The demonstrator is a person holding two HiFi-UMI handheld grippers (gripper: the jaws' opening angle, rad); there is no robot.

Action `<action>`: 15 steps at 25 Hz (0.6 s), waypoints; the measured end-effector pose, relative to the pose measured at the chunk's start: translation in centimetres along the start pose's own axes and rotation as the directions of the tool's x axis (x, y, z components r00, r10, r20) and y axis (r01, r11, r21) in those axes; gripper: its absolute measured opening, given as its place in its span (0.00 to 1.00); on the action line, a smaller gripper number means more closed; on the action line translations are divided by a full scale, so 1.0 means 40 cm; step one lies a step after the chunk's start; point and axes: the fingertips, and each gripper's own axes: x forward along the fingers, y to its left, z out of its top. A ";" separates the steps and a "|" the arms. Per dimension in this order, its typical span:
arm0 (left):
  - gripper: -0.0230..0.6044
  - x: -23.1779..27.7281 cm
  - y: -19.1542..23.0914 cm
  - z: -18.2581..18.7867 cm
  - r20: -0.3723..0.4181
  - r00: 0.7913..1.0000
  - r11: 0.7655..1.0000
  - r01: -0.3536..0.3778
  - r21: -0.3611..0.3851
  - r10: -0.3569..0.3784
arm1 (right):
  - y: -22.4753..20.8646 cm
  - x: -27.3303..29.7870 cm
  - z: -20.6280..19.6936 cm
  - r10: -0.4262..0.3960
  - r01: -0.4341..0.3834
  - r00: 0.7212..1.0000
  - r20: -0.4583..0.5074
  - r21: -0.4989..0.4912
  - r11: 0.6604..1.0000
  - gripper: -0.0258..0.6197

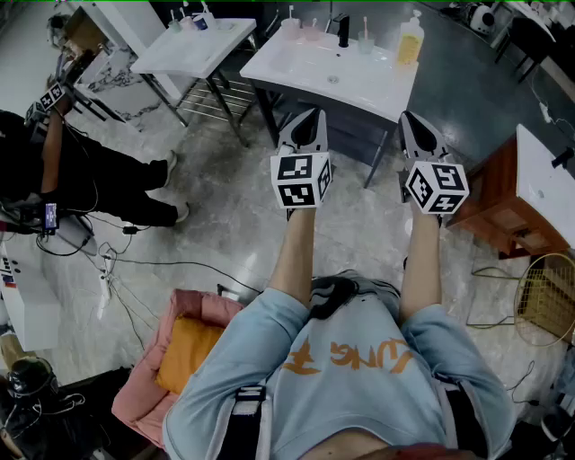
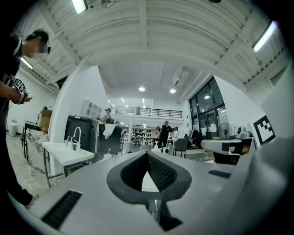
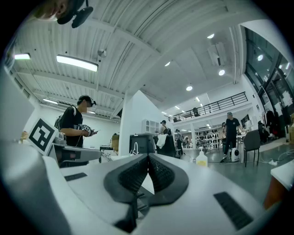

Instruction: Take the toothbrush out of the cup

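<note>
Your left tool [image 1: 312, 115] and right tool [image 1: 410, 119] are both clenched shut on nothing, held up in front of the white surface [image 1: 377, 85].
Each tool's own view shows its dark pads pressed together at the tip with only the room beyond them. The two tools point side by side toward the surface's front edge. The toothbrush [image 1: 290, 12] stands upright in a pink cup [image 1: 290, 29] at the surface's back edge, left of the black tap [image 1: 342, 30]. A second pink cup [image 1: 310, 31] sits just beside it, and a clear cup [image 1: 365, 43] with a brush stands right of the tap, near the yellow soap bottle [image 1: 410, 40]. Both tools are well apart from the cups.
</note>
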 end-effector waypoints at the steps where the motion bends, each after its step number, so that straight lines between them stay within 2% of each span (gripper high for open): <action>1: 0.07 0.001 0.002 0.000 0.000 1.000 1.000 -0.005 -0.001 0.005 | -0.004 0.002 0.001 0.002 -0.002 1.000 0.001 0.002 1.000 0.08; 8: 0.07 0.018 0.020 0.007 0.001 0.999 0.999 -0.033 0.007 0.033 | -0.041 0.036 0.003 -0.021 0.020 1.000 0.019 0.024 1.000 0.08; 15: 0.07 0.044 0.060 0.017 0.014 0.997 0.997 -0.078 0.010 0.078 | -0.062 0.094 0.012 0.014 -0.016 0.999 0.037 0.044 0.999 0.08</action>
